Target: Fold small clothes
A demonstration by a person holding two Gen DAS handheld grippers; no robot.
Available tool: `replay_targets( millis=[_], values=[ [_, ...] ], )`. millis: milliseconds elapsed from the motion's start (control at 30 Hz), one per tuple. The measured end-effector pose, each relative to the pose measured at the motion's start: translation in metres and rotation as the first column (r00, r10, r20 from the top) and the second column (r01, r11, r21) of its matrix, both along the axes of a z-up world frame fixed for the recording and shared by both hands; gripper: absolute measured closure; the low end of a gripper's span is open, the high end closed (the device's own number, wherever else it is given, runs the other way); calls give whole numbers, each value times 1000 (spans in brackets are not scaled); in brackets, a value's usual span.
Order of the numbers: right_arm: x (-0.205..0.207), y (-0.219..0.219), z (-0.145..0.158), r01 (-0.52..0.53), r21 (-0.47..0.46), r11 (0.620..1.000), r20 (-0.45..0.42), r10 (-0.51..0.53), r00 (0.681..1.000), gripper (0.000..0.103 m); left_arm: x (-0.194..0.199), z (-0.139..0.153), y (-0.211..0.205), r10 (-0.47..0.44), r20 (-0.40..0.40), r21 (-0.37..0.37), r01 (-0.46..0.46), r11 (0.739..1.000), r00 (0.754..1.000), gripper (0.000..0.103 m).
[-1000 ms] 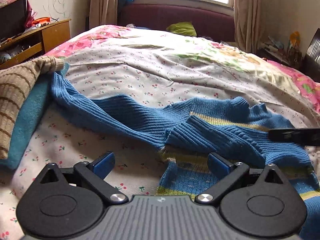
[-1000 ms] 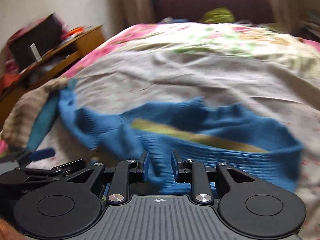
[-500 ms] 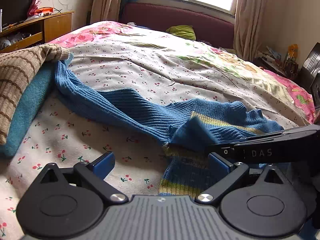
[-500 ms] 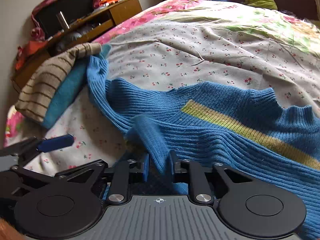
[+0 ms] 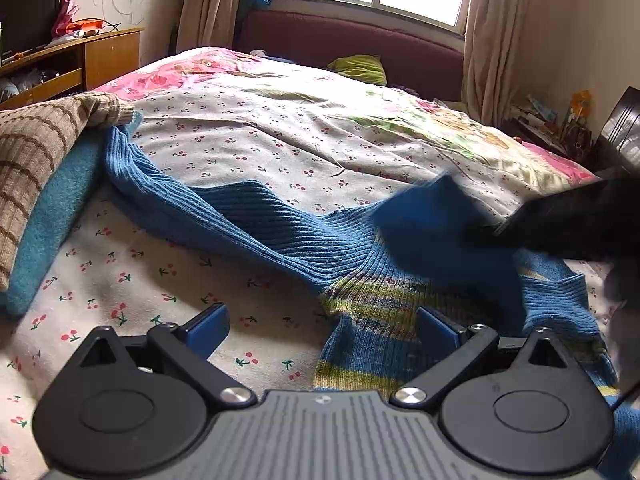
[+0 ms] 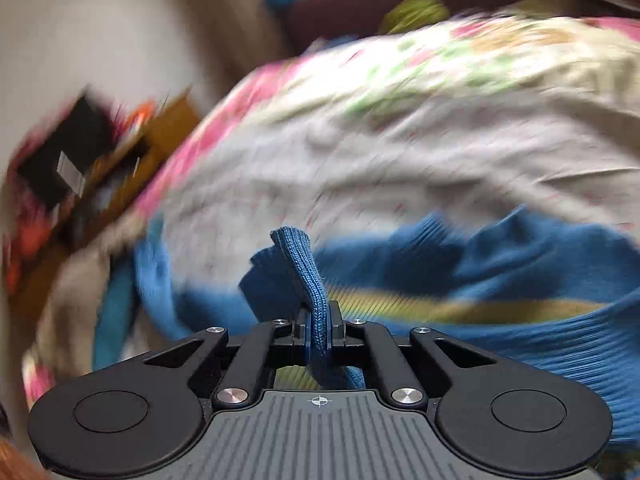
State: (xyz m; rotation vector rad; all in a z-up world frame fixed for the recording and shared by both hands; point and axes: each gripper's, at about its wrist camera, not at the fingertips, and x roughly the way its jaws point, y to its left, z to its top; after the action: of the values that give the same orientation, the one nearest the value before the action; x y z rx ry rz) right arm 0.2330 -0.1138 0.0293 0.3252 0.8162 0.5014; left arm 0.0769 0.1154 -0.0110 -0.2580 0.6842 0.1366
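A blue ribbed sweater with yellow-green stripes lies spread on the cherry-print bedsheet. One long sleeve runs to the left. My left gripper is open and empty, low over the sheet at the sweater's striped hem. My right gripper is shut on a fold of the sweater and holds it raised. It shows blurred at the right of the left wrist view, with the lifted blue fold hanging beside it. The right wrist view is motion-blurred.
A brown striped knit lies on a teal garment at the left. A wooden TV cabinet stands at the far left. A maroon headboard and a green pillow are at the back. Cluttered shelves stand at the right.
My right gripper has closed fully on the sweater fold and lifted it up and to the right. The left gripper has stayed open and nearly still.
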Motion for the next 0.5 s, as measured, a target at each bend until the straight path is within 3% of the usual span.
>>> replay_targets(
  millis=[100, 200, 300, 400, 500],
  values=[
    [-4, -29, 32, 130, 42, 991, 123, -134, 983, 97, 0, 0, 1, -1, 5, -7, 1, 1000, 1000, 0],
    [-5, -14, 36, 101, -4, 995, 155, -99, 983, 97, 1, 0, -1, -8, 5, -6, 8, 1000, 1000, 0],
    [-3, 31, 4, -12, -97, 995, 116, 23, 993, 97, 0, 0, -3, -14, 7, 5, 14, 1000, 1000, 0],
    [-4, 75, -42, -131, -222, 966, 31, 141, 990, 97, 1, -1, -4, -15, 3, 10, 15, 1000, 1000, 0],
    [-15, 92, -62, -201, -229, 953, -14, 203, 979, 89, 1, -2, -3, -13, 0, 10, 13, 1000, 1000, 0]
  ],
)
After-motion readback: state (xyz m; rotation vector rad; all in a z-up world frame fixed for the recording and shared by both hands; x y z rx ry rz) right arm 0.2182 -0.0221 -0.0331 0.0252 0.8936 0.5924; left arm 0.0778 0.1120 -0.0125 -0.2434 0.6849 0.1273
